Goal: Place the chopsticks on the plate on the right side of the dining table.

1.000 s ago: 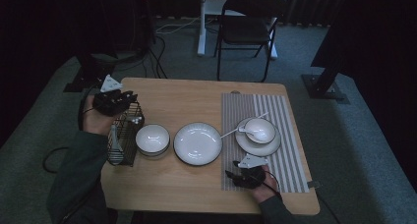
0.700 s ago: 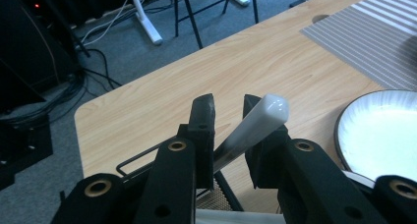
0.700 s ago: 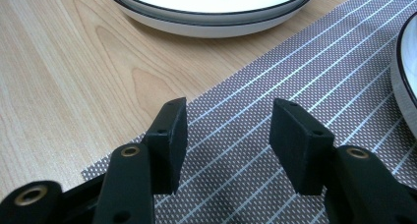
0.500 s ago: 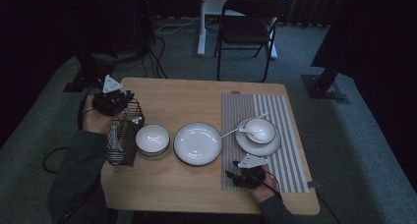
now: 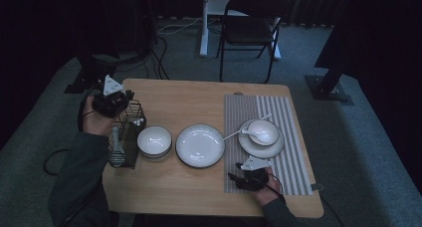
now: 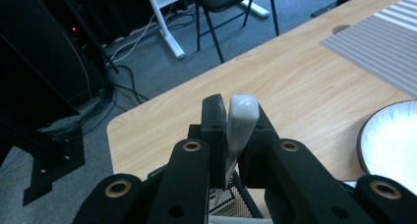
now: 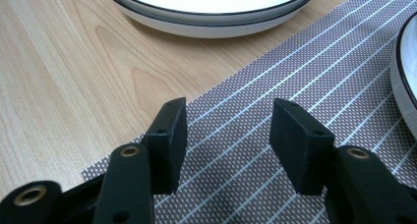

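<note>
The left gripper (image 6: 231,135) is clamped on a white spoon handle (image 6: 239,126) above the wire basket (image 5: 125,135) (lifting it out, I'd judge); next it needs carrying to the striped mat (image 7: 275,111), where the right gripper (image 7: 228,145) rests, jaws apart, on the desk (image 5: 199,95)

bare tabletop (image 5: 199,95) behind plate (image 5: 200,145), bowl (image 5: 154,141)

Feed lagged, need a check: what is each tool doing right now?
Left tool: closed on a white handle, above the wire basket.
Right tool: open, empty, over the striped mat.
</note>
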